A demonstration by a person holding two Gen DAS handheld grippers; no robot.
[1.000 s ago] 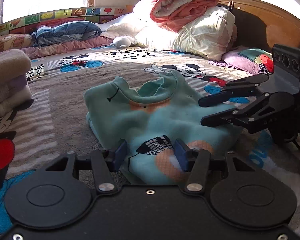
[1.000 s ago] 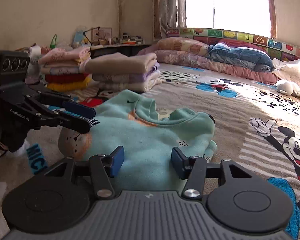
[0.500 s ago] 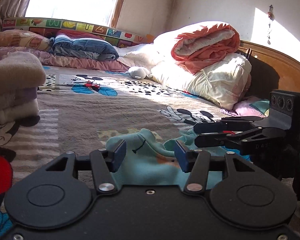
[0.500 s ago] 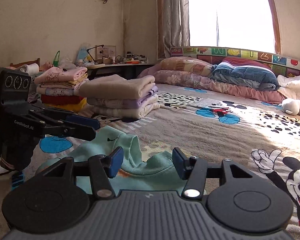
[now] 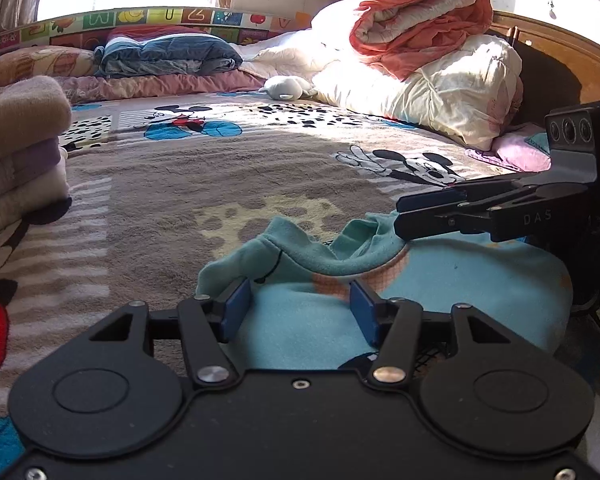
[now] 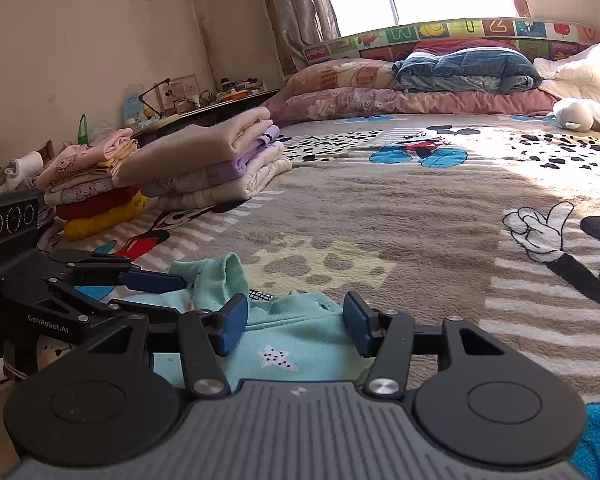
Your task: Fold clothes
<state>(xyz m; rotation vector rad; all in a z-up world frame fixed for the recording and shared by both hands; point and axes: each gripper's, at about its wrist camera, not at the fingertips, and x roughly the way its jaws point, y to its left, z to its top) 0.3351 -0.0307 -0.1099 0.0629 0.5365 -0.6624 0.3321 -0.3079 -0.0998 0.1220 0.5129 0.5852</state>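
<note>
A teal child's sweatshirt (image 5: 440,280) lies on the cartoon-mouse bedspread (image 5: 220,176), bunched at its neckline, at 6 o'clock in both wrist views and right under the 2 grippers. In the left wrist view the left gripper (image 5: 296,310) sits low over the garment with its 2 blue pads (image 5: 236,308) spread apart; teal fabric shows between them, yet the pads press on nothing, so its jaws are released. The right gripper (image 5: 400,216) reaches in from 3 o'clock in that view, its tips just above the raised collar. In the right wrist view the right gripper (image 6: 294,322) likewise has its jaws released, the sweatshirt (image 6: 296,344) lying in the gap with a small white star print, and no cloth is pinched. The left gripper (image 6: 176,296) enters there from 9 o'clock beside an upturned fold of the collar. At 10 o'clock in the right wrist view stand 2 stacks of folded clothes: a beige-and-lilac stack (image 6: 220,164) and, behind it, a pink, red and yellow stack (image 6: 92,192). At 1 o'clock in the left wrist view a rolled coral quilt (image 5: 420,20) rests on a white duvet (image 5: 440,88) against the wooden headboard (image 5: 560,52). A blue pillow (image 5: 168,56) lies at 11 o'clock under the window.
</note>
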